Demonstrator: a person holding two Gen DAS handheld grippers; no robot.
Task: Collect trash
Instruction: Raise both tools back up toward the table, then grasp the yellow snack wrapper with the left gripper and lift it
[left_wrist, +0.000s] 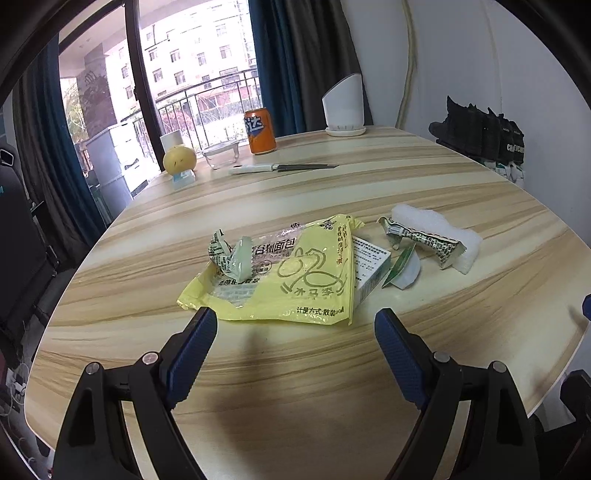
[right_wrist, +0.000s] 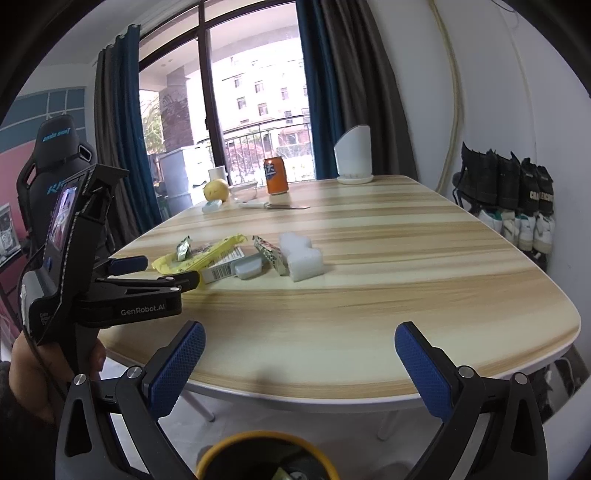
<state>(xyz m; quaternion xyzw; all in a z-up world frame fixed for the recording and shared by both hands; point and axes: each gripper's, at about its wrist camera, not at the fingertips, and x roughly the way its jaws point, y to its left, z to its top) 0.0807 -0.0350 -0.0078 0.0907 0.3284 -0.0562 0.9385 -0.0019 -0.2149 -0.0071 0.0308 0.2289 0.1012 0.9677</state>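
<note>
Our left gripper (left_wrist: 295, 325) is spread wide, empty, just short of the crinkled yellow plastic wrapper (left_wrist: 295, 280). It's light, limp and slippery, so we'd pinch its near edge. Right gripper (right_wrist: 299, 343) also spread, empty.

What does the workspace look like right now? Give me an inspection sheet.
Surface: wooden table, rounded corners, dry.
Job's things: yellow bag lying flat with a crumpled wrapper on it; small box partly under the bag; second wrapper leaning on white foam; bin with a yellow rim below the table edge.
Clutter: orange can, knife, pear, clear dish, white container at the far side.
Grippers: left gripper open, just short of the bag; right gripper open, empty, above the bin.
Cables: nothing seen on the table.
Surroundings: balcony window, curtains, shoes by the wall, chair.
</note>
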